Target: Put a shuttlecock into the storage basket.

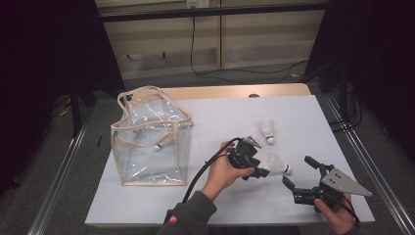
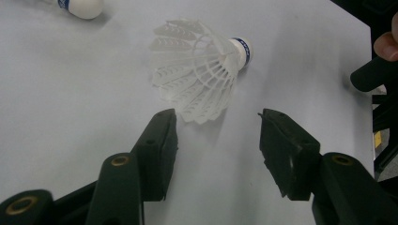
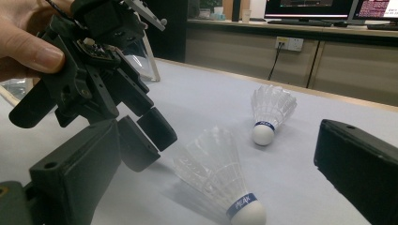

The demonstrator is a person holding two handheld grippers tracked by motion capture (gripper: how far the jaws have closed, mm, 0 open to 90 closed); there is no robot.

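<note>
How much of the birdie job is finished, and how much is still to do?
One small white thing, maybe a shuttlecock, already lies in the clear bag, though I can't be sure. Right now the left gripper has open jaws at the skirt of the near shuttlecock, not pinching it yet. The far shuttlecock lies on the table, untouched. The right gripper is open, holding nothing.

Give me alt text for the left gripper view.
The left tongs stand open just short of a white shuttlecock lying on its side on the pale table, feathers toward the jaws. A second shuttlecock's cork shows at the top left.
</note>
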